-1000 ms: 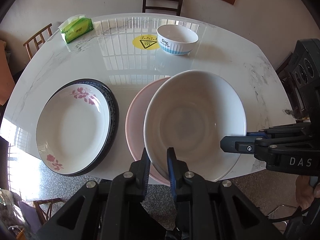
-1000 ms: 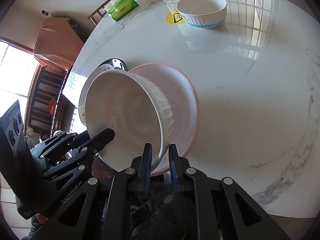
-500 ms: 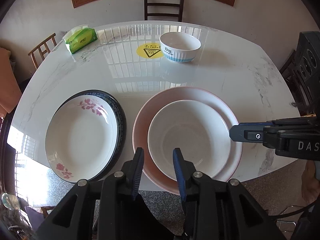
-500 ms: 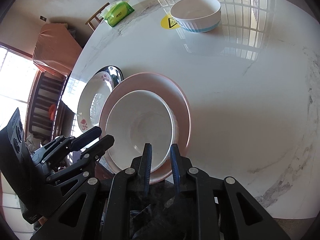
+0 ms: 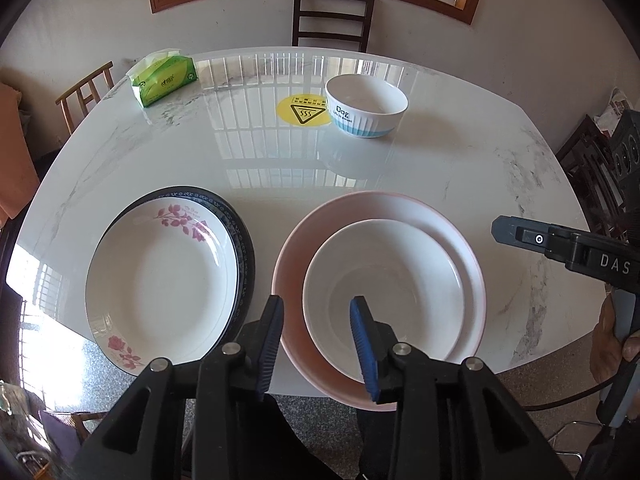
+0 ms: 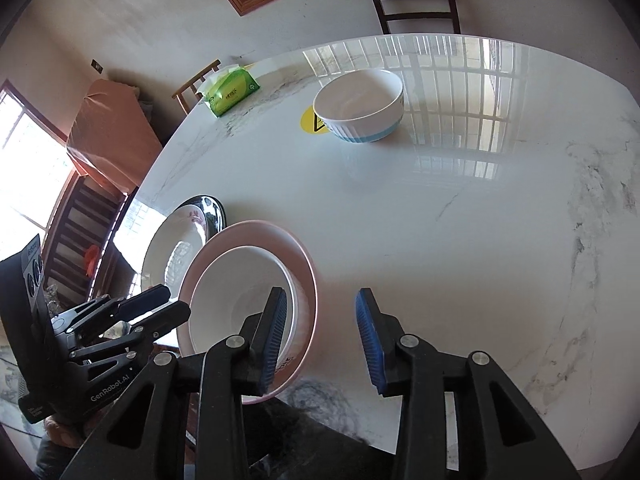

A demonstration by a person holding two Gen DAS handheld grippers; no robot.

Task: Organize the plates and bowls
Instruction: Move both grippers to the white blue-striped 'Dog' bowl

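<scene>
A large white bowl sits inside a pink plate at the near table edge; both also show in the right wrist view, bowl and plate. A white flowered plate rests on a dark-rimmed plate to the left. A small white bowl with a blue band stands far back, also in the right wrist view. My left gripper is open and empty just over the near rim. My right gripper is open and empty, right of the stack.
A green tissue pack lies at the far left of the marble table. A yellow warning sticker is beside the small bowl. Wooden chairs stand around the table. The right gripper's body reaches in from the right.
The white bowl, held tilted by both grippers, was set down in the pink plate. Both grippers let go, opened and drew back.
</scene>
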